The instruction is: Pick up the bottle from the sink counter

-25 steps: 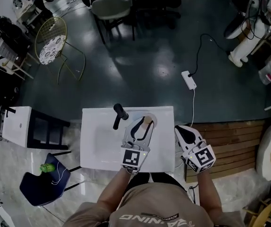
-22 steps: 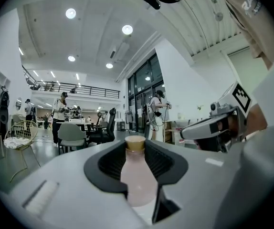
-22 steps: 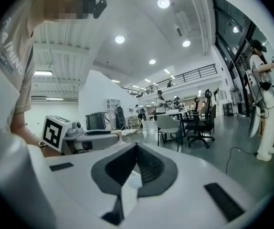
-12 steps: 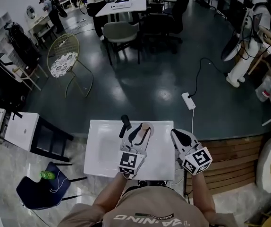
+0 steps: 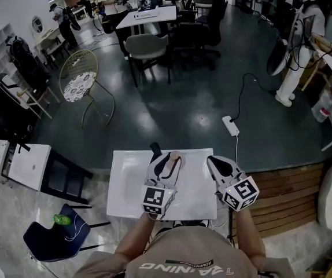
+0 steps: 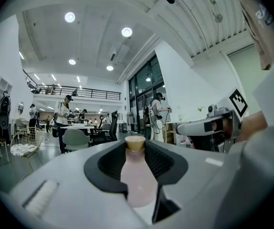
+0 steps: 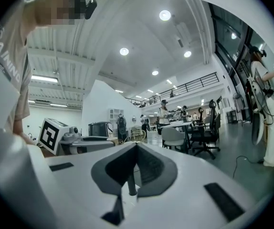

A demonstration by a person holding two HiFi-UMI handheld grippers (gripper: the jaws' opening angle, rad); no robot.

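Observation:
A pale pink bottle [image 6: 137, 180] with a tan cap [image 6: 135, 142] lies between the jaws of my left gripper [image 6: 136, 149], cap pointing away from me. That gripper is shut on the bottle's body. In the head view the left gripper [image 5: 167, 160] holds the bottle [image 5: 174, 157] over the far part of the white sink counter [image 5: 125, 187], close to the black faucet [image 5: 155, 148]. My right gripper [image 5: 213, 162] hovers at the counter's right edge. Its jaws [image 7: 136, 146] meet at the tips with nothing between them.
A white cabinet and a black stand [image 5: 50, 169] sit left of the counter, and a blue chair [image 5: 50, 236] with a green object stands at the front left. Wooden decking [image 5: 287, 196] lies to the right. A power strip [image 5: 231, 126] and cable lie on the dark floor beyond.
The head view has tilted up, showing more of the room. Both grippers keep their places over the counter, and the left one still holds the bottle.

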